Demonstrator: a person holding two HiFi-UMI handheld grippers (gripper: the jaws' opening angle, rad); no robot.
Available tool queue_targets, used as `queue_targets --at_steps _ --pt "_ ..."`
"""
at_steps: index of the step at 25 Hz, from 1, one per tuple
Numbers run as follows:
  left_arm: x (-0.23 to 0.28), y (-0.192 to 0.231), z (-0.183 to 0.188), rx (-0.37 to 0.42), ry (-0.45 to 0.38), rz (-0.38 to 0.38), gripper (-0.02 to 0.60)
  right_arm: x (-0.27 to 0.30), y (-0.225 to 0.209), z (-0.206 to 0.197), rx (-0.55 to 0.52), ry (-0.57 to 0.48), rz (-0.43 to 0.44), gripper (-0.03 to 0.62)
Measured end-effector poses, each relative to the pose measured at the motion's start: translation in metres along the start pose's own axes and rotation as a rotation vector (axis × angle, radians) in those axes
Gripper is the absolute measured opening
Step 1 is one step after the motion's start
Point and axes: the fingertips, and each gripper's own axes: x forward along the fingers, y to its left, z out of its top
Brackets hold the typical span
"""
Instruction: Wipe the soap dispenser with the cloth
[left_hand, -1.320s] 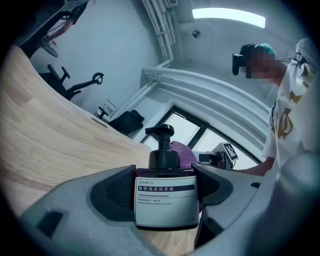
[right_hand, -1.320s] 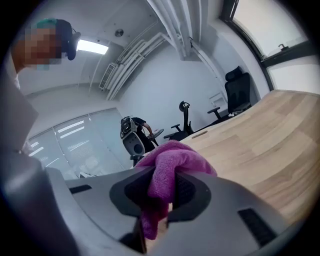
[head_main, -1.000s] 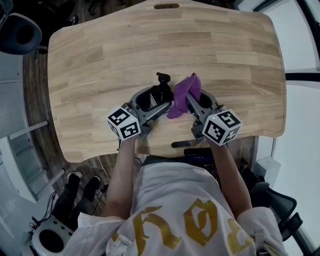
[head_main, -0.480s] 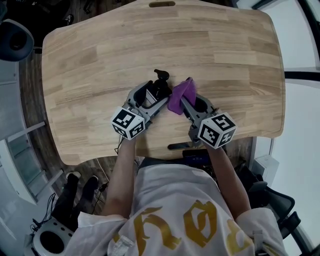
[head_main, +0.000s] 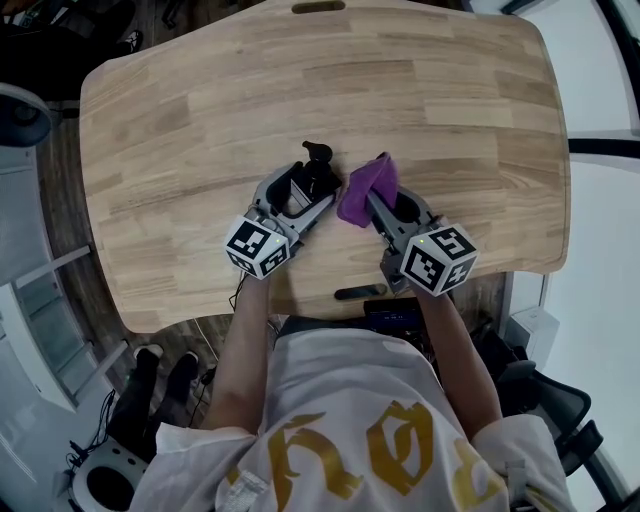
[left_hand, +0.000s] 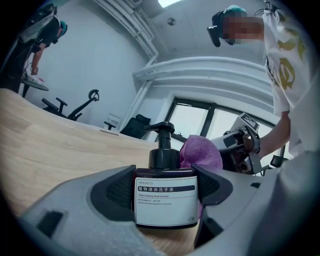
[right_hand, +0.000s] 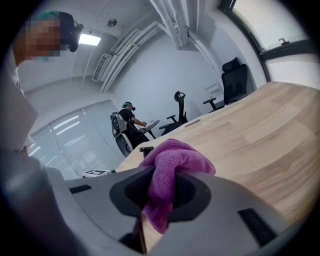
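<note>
**Head view:** A dark soap dispenser (head_main: 318, 172) is seen upright on a wooden table (head_main: 200, 120), clasped between the 2 jaws of the left gripper (head_main: 312, 190). A purple cloth (head_main: 366, 186) is pinched by the right gripper (head_main: 378, 203). It is bunched just beyond that gripper's jaw tips, right beside the dispenser.

**Left gripper view:** The dispenser is gripped on both sides by the jaw pads, with its white label (left_hand: 165, 197) turned to the camera. Its black pump head (left_hand: 161, 129) is shown rising above the jaws. The cloth is pictured behind the right-hand jaw, against or just off the dispenser's shoulder; contact cannot be confirmed.

**Right gripper view:** The 2 jaws are clamped on a fold of the cloth. Most of it is heaped over and ahead of the tips, and a tail is left hanging below between them. The pump head is glimpsed just past the cloth, to the left of the jaws.
</note>
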Motion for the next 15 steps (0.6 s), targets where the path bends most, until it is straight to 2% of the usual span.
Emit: queue_targets --at_steps 6,10,12,15 --pt "-0.011 -0.001 -0.007 0.096 0.077 -0.029 0.327 0.0 0.002 -0.005 -0.045 0.02 -0.019 0.064" --pt "-0.014 -0.001 -0.03 0.196 0.192 -0.032 0.327 -0.001 0.003 -0.007 -0.08 0.028 -0.051 0.064" --pt "-0.014 -0.002 -0.036 0.243 0.222 -0.029 0.327 -0.001 0.005 -0.005 -0.084 0.021 -0.056 0.064" --pt "-0.013 -0.003 -0.041 0.269 0.265 -0.013 0.328 -0.004 0.007 -0.001 -0.107 0.008 -0.073 0.064"
